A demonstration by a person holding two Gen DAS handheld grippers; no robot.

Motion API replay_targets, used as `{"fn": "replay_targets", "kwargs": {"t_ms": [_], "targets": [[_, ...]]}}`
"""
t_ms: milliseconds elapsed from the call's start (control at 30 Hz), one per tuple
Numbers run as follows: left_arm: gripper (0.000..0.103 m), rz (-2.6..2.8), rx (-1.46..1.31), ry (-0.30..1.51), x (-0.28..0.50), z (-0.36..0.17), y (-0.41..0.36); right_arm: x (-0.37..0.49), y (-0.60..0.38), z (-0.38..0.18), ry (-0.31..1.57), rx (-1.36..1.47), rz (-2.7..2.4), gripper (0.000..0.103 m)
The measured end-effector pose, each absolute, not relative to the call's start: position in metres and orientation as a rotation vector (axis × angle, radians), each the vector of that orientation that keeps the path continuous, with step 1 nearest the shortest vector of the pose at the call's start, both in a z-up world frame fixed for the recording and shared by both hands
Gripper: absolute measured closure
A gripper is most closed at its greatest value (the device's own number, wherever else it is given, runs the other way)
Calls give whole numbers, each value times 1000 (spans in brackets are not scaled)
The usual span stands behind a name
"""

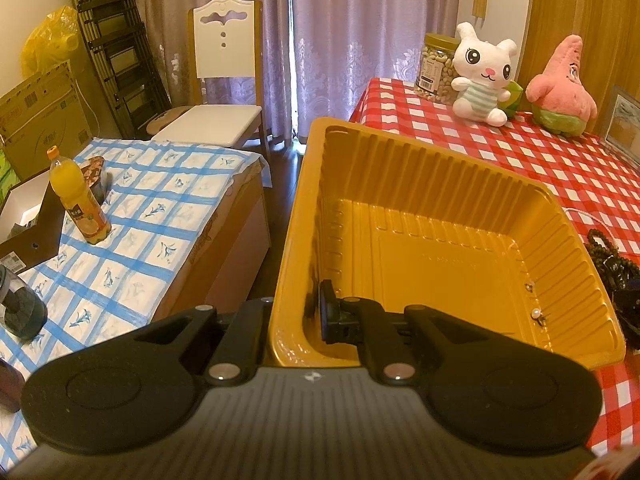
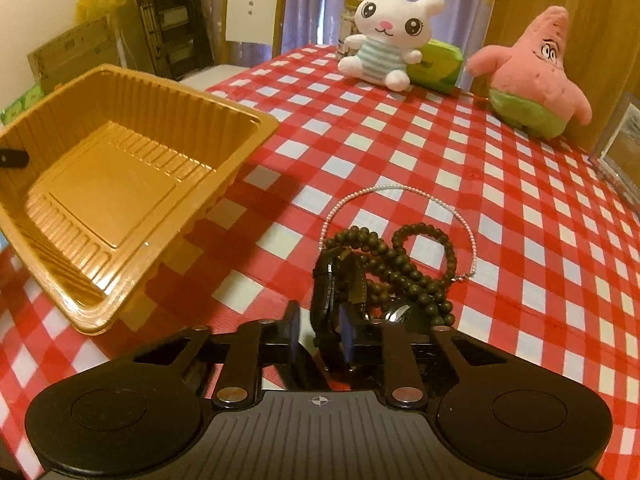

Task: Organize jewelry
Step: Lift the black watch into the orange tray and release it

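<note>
Left wrist view: your left gripper (image 1: 316, 314) is clamped on the near-left wall of the gold tray (image 1: 440, 216), one finger inside and one outside, pointing down at an angle. The tray is thin glossy moulded plastic, rectangular, with ribbed walls, a flat stepped floor and a rolled rim; it sits tilted at the left edge of the red-and-white checked tablecloth (image 1: 520, 152). A small pearl earring (image 1: 536, 314) lies inside by its right wall. Right wrist view: your right gripper (image 2: 320, 334) is angled down over the jewelry pile just right of the tray, jaws narrow, with the black watch strap (image 2: 322, 280) between the pads; I can't tell if they're pressing it yet. The dark bead strand (image 2: 404, 268), round matte beads, lies looped and touches the strap. A fine pearl necklace (image 2: 400, 188) arcs around the pile.
</note>
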State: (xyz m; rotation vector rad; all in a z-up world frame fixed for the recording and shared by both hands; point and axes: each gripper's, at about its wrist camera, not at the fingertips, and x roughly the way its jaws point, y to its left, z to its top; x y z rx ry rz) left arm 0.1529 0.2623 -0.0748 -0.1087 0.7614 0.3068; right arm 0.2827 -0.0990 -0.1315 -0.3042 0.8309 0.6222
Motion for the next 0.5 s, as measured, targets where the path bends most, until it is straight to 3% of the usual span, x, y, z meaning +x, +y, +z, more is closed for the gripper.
{"fn": "replay_targets", "kwargs": {"t_ms": [500], "targets": [[95, 302, -108, 761, 152, -77, 256, 257, -92, -80, 691, -309, 700, 92]]}}
